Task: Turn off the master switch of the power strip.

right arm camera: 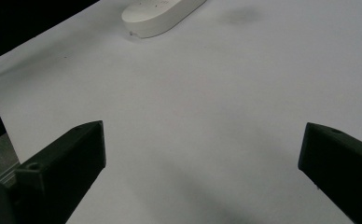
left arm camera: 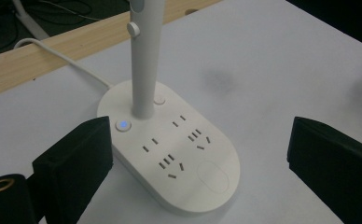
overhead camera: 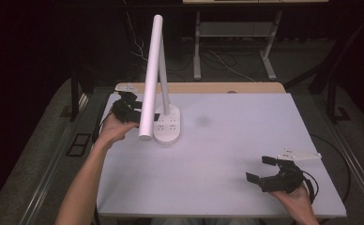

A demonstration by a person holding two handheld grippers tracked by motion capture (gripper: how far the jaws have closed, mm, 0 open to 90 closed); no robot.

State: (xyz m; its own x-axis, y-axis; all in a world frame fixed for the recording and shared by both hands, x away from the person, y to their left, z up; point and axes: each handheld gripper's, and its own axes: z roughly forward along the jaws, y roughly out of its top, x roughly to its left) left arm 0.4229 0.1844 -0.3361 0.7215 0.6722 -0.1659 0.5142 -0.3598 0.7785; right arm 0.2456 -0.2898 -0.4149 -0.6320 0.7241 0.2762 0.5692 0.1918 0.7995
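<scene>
Beside the left gripper (overhead camera: 132, 111), white socketed lamp base (left arm camera: 179, 154)

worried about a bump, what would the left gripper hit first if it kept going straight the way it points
Most likely the lamp base, which sits centred between the open jaws of the left gripper; its upright stem stands just beyond.

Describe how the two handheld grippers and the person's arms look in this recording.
Both the left gripper and the right gripper are black with blocky two-jaw ends. Each carries a grey three-cornered plate and trails a black cable. The forearms are bare, with no sleeves visible.
</scene>
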